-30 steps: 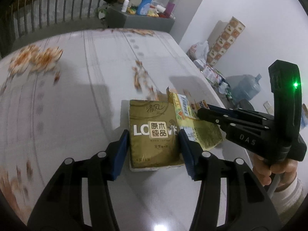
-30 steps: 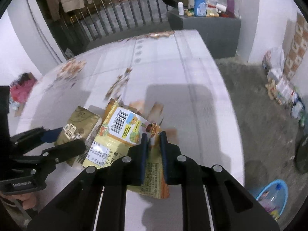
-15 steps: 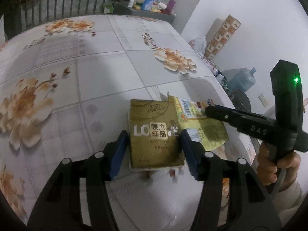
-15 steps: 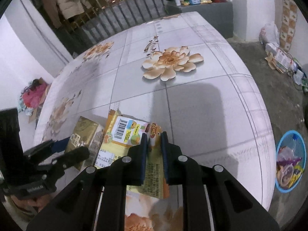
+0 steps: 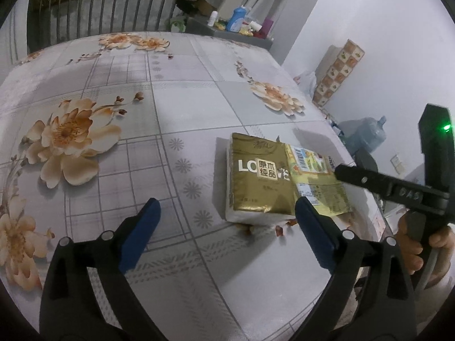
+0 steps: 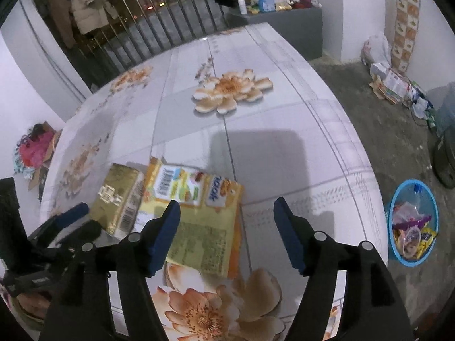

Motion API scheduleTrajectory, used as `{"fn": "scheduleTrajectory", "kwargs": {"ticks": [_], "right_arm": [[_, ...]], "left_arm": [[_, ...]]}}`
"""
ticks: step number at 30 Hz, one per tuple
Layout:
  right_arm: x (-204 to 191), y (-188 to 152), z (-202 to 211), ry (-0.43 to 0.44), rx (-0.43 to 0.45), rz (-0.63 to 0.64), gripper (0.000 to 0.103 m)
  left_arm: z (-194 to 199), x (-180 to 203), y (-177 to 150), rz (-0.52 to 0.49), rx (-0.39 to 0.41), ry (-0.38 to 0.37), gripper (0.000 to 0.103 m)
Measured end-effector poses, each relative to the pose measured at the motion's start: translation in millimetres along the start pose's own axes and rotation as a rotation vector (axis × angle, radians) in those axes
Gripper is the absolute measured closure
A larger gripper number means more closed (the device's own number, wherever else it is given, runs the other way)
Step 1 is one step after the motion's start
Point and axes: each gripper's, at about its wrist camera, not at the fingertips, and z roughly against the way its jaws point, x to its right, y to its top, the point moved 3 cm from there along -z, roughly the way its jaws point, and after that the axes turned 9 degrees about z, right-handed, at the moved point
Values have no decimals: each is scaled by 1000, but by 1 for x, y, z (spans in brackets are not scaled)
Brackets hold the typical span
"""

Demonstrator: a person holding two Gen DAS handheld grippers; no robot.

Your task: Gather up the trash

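Note:
A gold tissue pack [image 5: 258,182] lies flat on the flowered table [image 5: 170,113], and a flattened yellow carton [image 5: 315,176] lies against its right side. My left gripper [image 5: 227,227] is opening wide; the pack sits just beyond its right fingertip, no longer pressed. In the right wrist view the carton [image 6: 199,213] rests flat on the table beside the pack [image 6: 119,196]. My right gripper [image 6: 227,233] is opening above the carton's near right part, gripping nothing. A person's hand [image 5: 412,244] holds the right gripper's handle.
A blue basin [image 6: 412,224] holding wrappers stands on the floor beside the table's right edge. Further right are a water jug [image 5: 366,136] and a patterned box [image 5: 338,76] by the wall. A grey cabinet [image 6: 278,14] with bottles stands beyond the table.
Both grippers have opened: the left let go of the tissue pack, the right let go of the carton's flap. Both items, carried across the table earlier, now lie still near its edge.

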Motion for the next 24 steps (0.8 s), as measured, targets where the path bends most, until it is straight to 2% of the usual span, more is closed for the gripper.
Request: {"fn": "scheduleTrajectory", "kwargs": {"ticks": [7,15,20,24], "right_arm": [[0,-4,-8,8,-11,-13,23],[-5,-8,-10,31,-2,5,7],[1,-9,-7,48,21,-23,6],[-1,-11,-8,31,23,5,6]], "left_arm": [[1,-1,0,-6,10,-27,9],[3,-7,4,40,2,-79,9],[2,-6,5,32,-14,-72,9],[1,-5,5,22,-20,-64,9]]}}
